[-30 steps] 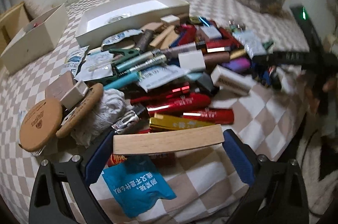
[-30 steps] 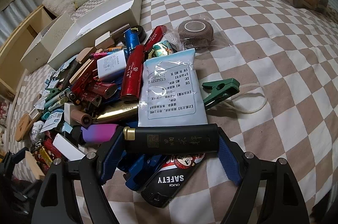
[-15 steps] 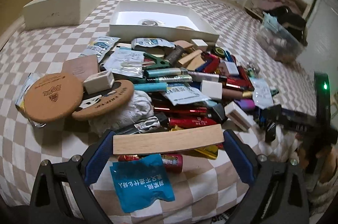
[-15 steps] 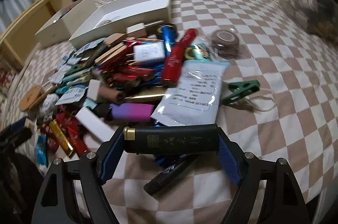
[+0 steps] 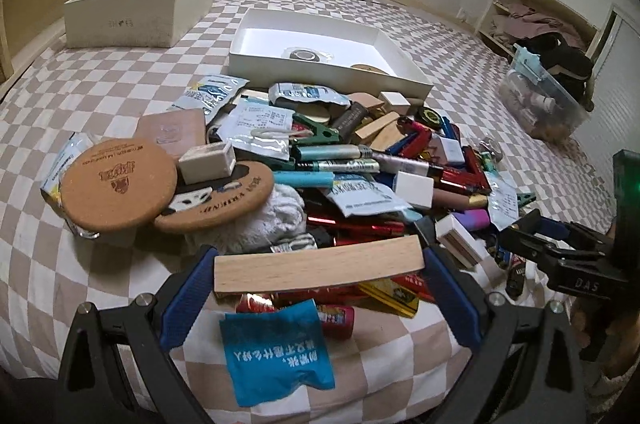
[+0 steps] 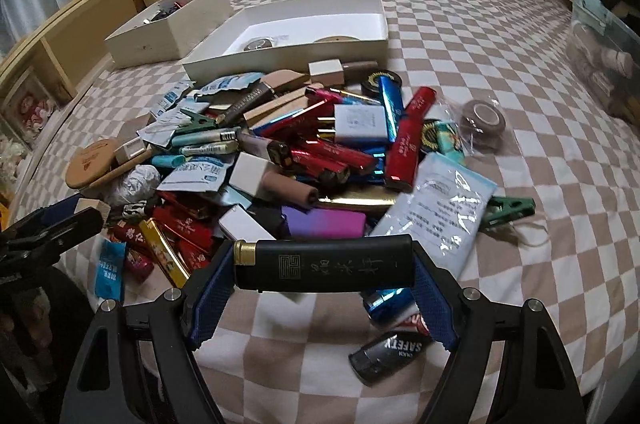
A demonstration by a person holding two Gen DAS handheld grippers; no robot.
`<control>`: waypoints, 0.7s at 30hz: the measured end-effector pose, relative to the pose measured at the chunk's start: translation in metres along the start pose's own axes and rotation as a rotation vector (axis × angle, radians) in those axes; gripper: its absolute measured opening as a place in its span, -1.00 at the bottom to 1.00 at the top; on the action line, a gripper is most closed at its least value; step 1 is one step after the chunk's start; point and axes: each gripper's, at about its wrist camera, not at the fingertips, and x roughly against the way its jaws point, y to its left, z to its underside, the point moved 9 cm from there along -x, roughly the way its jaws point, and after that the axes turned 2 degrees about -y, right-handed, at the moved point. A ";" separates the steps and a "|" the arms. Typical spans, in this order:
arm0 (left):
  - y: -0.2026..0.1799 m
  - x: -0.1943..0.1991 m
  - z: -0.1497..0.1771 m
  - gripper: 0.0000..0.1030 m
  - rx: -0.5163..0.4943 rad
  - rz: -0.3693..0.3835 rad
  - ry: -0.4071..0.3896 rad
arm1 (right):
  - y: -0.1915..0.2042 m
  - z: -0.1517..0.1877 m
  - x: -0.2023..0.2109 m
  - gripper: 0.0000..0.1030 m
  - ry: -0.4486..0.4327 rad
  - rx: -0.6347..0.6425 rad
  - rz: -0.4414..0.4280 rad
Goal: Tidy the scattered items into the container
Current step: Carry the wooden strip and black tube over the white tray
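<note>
— Where's the white tray they're filling, relative to the two grippers?

— On the far side of the pile of small items, well apart from both grippers, lying flat on the checked bedcover. A roll of tape and a round wooden piece already lie inside it. A deeper cream box stands to its left.

— What is the left gripper doing?

— It is clamped on a wooden block — blue pads press each end, the block held crosswise above the near edge of the pile. A blue sachet lies just below it on the bedcover.

— And the right gripper?

— Its jaws stand about half open and grip a black lighter with a gold cap, held crosswise, one pad at each end. It sits over the near edge of the pile, with a dark "SAFETY" lighter on the cover beneath it.
</note>
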 end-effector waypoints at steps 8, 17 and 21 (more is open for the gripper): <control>0.000 -0.005 -0.040 0.95 -0.008 -0.035 -0.063 | 0.008 -0.034 -0.002 0.59 -0.045 -0.006 -0.016; -0.011 -0.014 -0.098 0.95 -0.055 -0.024 -0.111 | 0.010 -0.101 0.003 0.59 -0.131 -0.007 -0.030; -0.016 -0.018 -0.129 0.95 -0.080 -0.011 -0.138 | 0.008 -0.136 0.008 0.59 -0.169 -0.016 -0.043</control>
